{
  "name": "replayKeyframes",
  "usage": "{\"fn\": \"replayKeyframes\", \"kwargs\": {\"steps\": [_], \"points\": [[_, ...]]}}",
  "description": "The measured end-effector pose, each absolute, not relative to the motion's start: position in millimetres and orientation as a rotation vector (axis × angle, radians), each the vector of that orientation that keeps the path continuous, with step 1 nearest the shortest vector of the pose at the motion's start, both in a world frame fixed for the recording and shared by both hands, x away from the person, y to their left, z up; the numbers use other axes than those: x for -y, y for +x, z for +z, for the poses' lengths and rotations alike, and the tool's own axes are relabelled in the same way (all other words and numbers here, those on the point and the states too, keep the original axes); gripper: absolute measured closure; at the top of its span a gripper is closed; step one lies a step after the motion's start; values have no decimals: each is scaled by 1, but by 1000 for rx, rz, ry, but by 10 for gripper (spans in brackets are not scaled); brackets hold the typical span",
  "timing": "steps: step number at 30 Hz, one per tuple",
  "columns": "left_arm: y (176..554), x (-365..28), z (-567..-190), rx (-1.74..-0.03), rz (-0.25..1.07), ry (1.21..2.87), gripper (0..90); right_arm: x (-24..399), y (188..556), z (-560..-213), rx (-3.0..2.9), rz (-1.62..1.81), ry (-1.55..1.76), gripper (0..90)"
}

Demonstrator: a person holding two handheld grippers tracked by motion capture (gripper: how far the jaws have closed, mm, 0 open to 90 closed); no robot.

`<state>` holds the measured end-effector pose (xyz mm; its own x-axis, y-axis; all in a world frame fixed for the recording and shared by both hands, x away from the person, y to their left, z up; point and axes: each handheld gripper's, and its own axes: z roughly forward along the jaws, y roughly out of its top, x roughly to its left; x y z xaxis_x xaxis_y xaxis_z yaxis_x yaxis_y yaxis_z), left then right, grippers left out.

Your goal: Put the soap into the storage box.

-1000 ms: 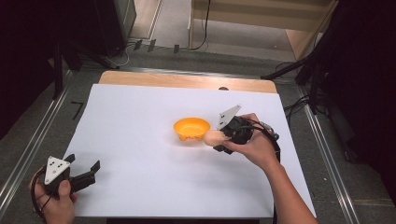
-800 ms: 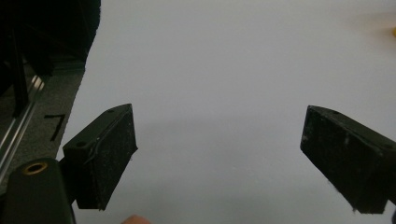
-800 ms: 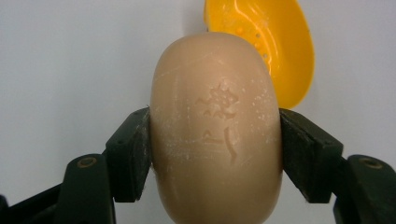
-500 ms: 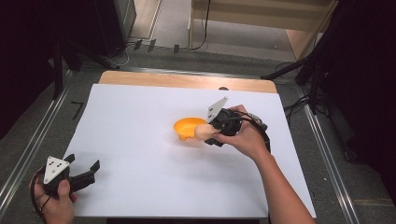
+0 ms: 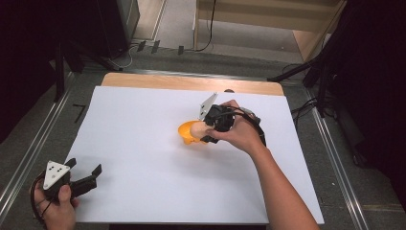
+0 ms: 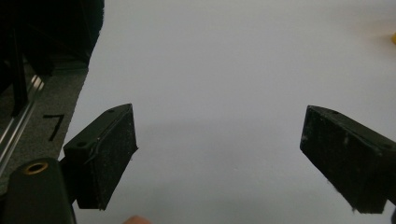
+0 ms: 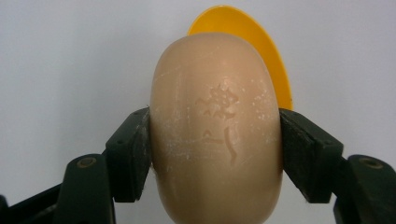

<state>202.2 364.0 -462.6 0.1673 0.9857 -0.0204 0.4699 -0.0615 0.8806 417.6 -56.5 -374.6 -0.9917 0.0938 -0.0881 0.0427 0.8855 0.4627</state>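
Jaws of the left gripper (image 5: 88, 175) stand spread wide apart with nothing between them; the person's left hand (image 5: 58, 206) holds it low at the near left corner of the white sheet-covered table (image 5: 139, 143). In the left gripper view its two black pads (image 6: 108, 154) frame only bare white surface, with grey floor and a metal rail past the sheet's edge at the left.

Near the middle of the table sits a small orange plastic bowl (image 5: 187, 132). Just to its right, the right gripper (image 5: 207, 130), held in the person's right hand (image 5: 242, 134), reaches over the bowl's rim. Its jaws pinch a smooth tan oval bar of soap (image 7: 215, 126) by its two sides, both pads pressed flat against it. In the right gripper view the soap, stamped with a faint mark, hangs in front of the bowl, whose orange rim (image 7: 261, 51) shows behind it.
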Motion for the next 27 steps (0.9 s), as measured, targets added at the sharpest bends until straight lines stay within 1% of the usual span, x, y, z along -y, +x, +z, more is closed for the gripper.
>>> {"fn": "replayKeyframes", "kwargs": {"steps": [10, 27], "points": [[202, -364, -463, -1411, 826, 1645, 116, 40, 433, -385, -2990, 678, 75, 325], [202, -364, -463, -1412, 829, 1644, 116, 35, 444, -395, -3053, 651, 93, 322]]}}
